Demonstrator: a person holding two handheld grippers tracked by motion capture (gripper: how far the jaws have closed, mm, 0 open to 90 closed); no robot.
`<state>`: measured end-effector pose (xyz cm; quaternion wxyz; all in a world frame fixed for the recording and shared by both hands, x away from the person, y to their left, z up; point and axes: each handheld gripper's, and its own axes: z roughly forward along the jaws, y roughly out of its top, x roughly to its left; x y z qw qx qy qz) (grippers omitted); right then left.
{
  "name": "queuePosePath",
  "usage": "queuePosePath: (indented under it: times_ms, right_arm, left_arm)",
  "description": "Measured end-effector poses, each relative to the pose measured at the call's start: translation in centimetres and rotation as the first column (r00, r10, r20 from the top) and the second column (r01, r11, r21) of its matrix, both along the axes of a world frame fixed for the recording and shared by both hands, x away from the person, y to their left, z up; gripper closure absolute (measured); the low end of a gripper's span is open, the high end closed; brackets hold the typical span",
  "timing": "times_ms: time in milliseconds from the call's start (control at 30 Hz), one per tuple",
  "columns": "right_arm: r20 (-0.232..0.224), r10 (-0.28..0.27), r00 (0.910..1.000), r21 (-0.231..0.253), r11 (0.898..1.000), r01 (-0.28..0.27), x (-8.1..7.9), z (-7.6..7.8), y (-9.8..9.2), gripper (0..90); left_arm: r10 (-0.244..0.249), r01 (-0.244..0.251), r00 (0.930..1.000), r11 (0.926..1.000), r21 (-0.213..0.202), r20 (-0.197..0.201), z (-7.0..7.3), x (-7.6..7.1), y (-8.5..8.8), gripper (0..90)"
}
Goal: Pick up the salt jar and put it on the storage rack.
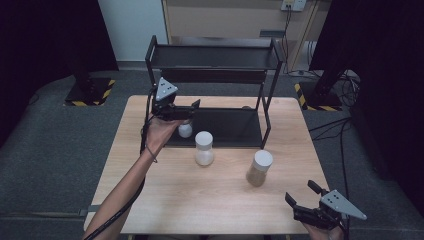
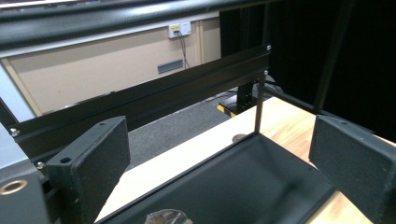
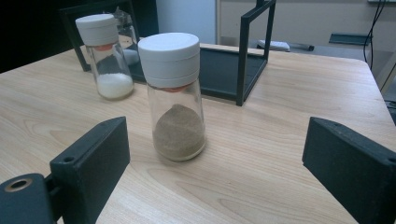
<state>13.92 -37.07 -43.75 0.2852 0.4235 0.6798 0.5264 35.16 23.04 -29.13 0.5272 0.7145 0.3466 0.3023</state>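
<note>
Risk, as I judge it: my left gripper (image 1: pixel 189 111) hangs just over the small jar (image 1: pixel 185 130) on the rack's (image 1: pixel 215 59) bottom tray; a careless swing of my wrist or the trailing cable could clip its cap and tip it. Same worry for the white-powder jar (image 1: pixel 204 148) on the table (image 1: pixel 165 200) in front of the rack. The brown-powder jar (image 3: pixel 176 95) is tall and narrow; an off-centre grab could topple it.

Left jaws spread wide, holding nothing, touching nothing. My right gripper (image 1: pixel 300 196) sits at the table's near right corner, jaws wide, empty, aimed at the brown jar, well short of it
</note>
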Motion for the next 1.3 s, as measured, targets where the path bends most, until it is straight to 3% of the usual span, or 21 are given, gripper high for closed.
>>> queuePosePath:
  times_ms: [433,733,1300]
  right_arm:
    - [-0.003,-0.005,1.0000,0.000,1.000,0.005,0.1,0.0,0.0,7.6]
    - [-0.003,-0.003,1.0000,0.003,1.000,0.003,0.1,-0.1,-0.1,7.6]
    - [0.001,-0.001,1.0000,-0.009,1.000,0.001,0.0,0.0,0.1,7.6]
  left_arm:
    - [-0.061,0.061,0.9981,0.9981,0.003,0.008,0.2,-3.7,3.2,4.1]
    - [-0.031,0.030,0.9992,0.9988,0.038,0.023,-1.2,-6.8,4.7,4.0]
    - [-0.007,0.007,1.0000,0.9991,-0.041,-0.001,-6.8,-12.5,7.7,3.2]
